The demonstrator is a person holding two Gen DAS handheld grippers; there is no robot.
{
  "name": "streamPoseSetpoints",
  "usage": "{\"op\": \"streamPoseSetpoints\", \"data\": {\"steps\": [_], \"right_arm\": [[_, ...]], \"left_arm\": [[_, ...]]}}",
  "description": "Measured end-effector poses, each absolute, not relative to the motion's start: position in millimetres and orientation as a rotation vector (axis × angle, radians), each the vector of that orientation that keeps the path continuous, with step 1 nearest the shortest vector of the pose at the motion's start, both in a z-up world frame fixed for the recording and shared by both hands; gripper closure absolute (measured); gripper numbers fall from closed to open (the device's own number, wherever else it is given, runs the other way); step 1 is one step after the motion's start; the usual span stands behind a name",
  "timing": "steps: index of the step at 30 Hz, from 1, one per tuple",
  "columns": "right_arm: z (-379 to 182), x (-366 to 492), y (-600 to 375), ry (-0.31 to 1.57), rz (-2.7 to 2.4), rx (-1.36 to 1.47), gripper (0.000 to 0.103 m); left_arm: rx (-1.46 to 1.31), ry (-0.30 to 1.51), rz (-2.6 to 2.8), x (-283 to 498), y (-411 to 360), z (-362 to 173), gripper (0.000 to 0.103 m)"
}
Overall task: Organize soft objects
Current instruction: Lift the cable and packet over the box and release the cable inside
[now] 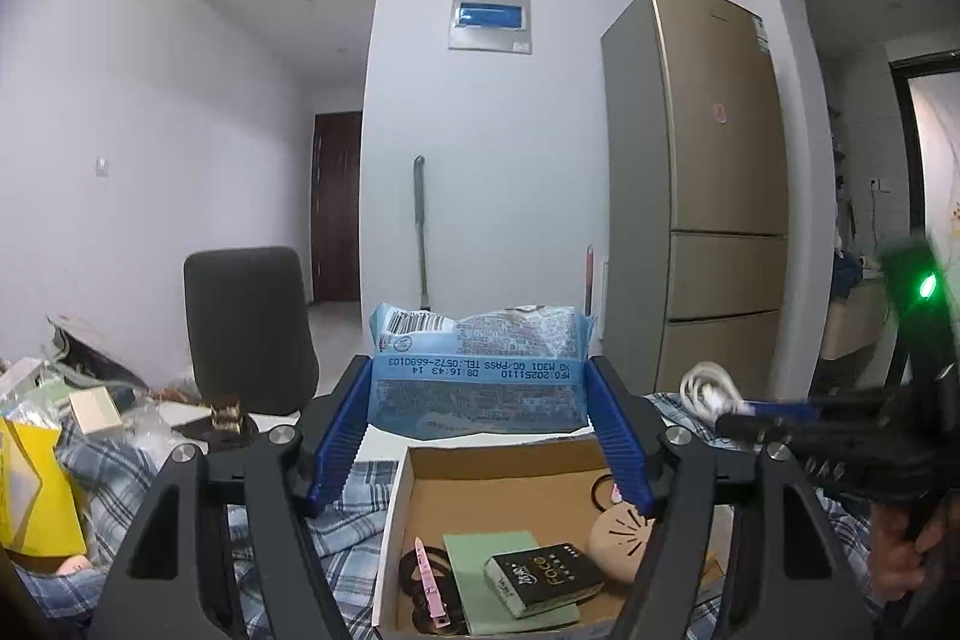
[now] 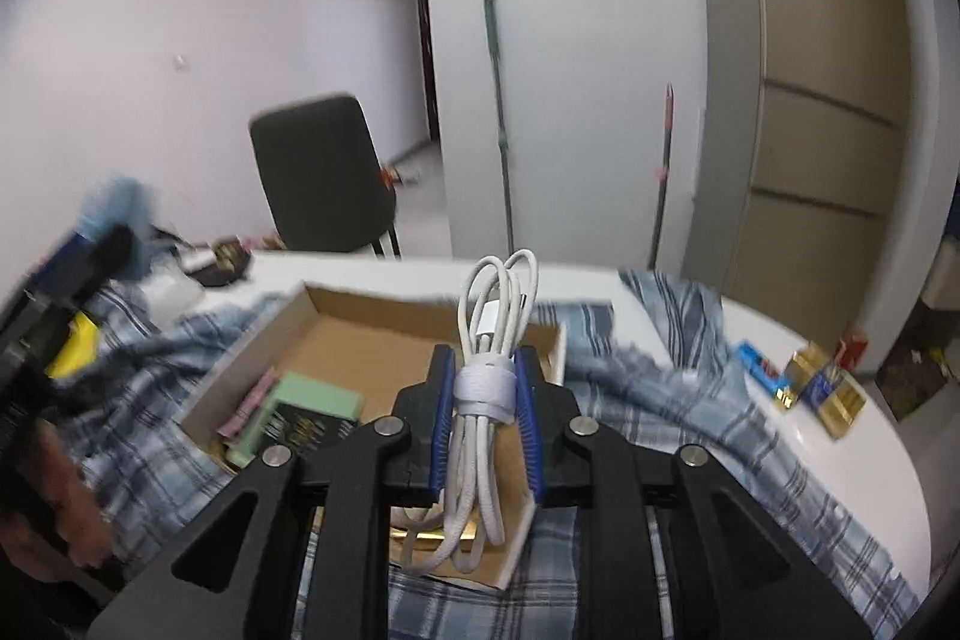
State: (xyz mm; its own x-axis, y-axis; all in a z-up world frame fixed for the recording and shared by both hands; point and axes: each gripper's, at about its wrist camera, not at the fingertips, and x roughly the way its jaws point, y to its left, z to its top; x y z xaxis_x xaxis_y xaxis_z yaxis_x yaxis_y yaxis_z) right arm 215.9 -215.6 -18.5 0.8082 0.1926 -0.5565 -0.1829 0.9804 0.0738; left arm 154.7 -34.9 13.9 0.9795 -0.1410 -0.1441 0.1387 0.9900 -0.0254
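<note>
Left wrist view: left hand-held gripper (image 1: 480, 400) clamps blue wet-wipes pack (image 1: 478, 370) above cardboard box (image 1: 510, 466). Right hand-held gripper (image 2: 485, 400) clamps coiled white cable (image 2: 487, 376) over same box.

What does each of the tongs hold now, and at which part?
The left tongs hold a blue packet by its two short ends. The right tongs hold a coiled white cable at its wrapped middle.

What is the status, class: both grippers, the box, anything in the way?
Left gripper shut on blue packet. Right gripper shut on white cable. Both above cardboard box. Nothing blocking.
</note>
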Motion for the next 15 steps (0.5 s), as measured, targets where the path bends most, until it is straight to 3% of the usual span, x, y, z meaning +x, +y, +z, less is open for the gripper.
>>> {"op": "streamPoseSetpoints", "data": {"steps": [9,15], "right_arm": [[-56.4,232.3,-216.6,0.731,0.187,0.007,0.084],[-71.8,241.3,-213.3,0.796,0.207,0.007,0.084]], "left_arm": [[-0.021,0.181,-0.137,159.4,-31.4,7.4,0.031],[-0.038,0.202,-0.126,162.4,-29.0,5.1,0.016]]}}
